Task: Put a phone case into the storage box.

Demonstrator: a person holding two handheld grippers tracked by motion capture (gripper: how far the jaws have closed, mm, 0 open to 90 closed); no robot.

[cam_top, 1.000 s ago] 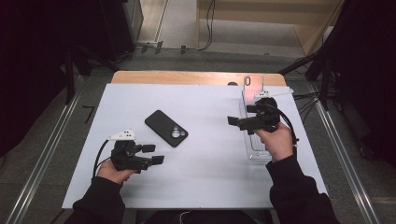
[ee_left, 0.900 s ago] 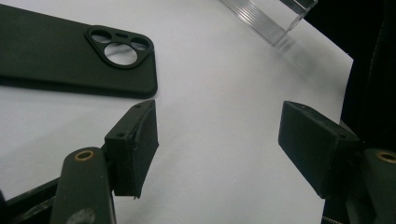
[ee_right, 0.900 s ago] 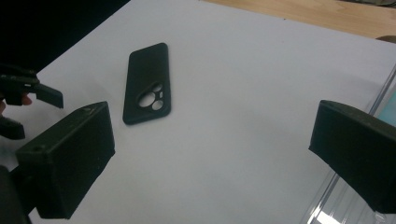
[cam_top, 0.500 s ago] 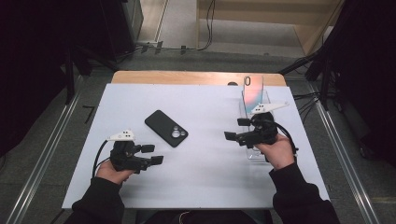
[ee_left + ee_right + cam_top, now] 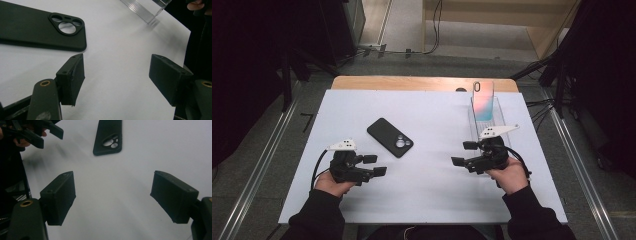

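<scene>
A black phone case (image 5: 390,137) lies camera holes up on the white mat, left of the middle. A phone with a pink-to-blue back (image 5: 483,100) stands upright in a clear stand (image 5: 486,123) at the far right. My left gripper (image 5: 374,165) rests low at the front left, open and empty, with the case (image 5: 37,27) just beyond its left jaw. My right gripper (image 5: 463,153) hovers at the front right, in front of the stand, open and empty. From the right gripper view the case (image 5: 108,136) lies well ahead of my right gripper (image 5: 115,195).
The white mat (image 5: 432,195) covers a wooden table whose far edge (image 5: 412,83) shows bare. Metal rails run along both sides on the floor. The clear stand's corner (image 5: 145,10) appears beyond my left gripper (image 5: 117,75). The left gripper (image 5: 37,132) shows at top left of the right gripper view.
My right gripper has drawn back from the clear stand toward the table's front, leaving the phone standing in plain sight. The left gripper and the black case have not moved.
</scene>
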